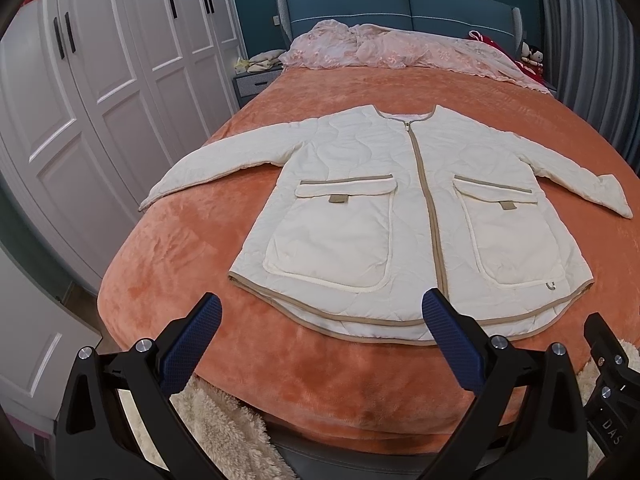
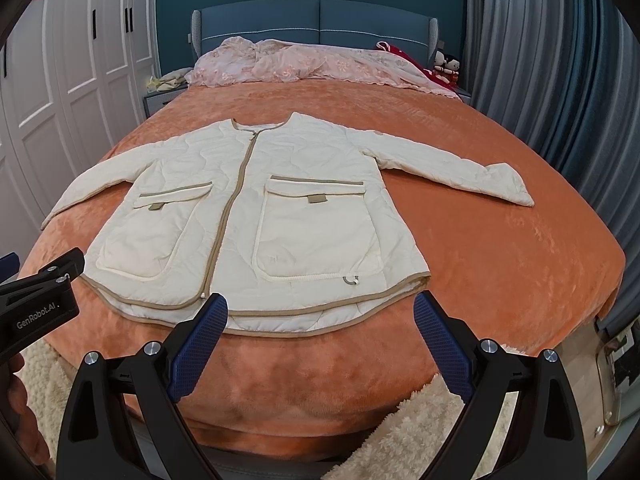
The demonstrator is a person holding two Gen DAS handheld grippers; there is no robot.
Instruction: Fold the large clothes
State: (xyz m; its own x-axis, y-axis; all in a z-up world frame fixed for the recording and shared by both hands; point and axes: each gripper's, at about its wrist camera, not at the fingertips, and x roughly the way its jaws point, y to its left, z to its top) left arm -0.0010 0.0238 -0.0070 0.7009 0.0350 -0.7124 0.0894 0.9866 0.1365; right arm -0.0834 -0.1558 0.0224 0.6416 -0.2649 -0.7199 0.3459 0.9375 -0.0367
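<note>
Nothing is folded yet: on the bed [image 1: 168,264], the cream quilted jacket [image 1: 360,200] lies flat and face up, hem near the foot edge, zipped, both sleeves spread toward the side edges. The left gripper [image 1: 322,340] and right gripper [image 2: 320,340] hover at the foot edge, jaws wide apart, empty.

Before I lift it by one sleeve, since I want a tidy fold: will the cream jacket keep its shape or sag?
The cream jacket would probably sag: it lies limp and flat on the orange bedspread. Its quilted padding suggests it is light and bulky. Both sleeves are spread wide, so the far one would likely drag.
</note>
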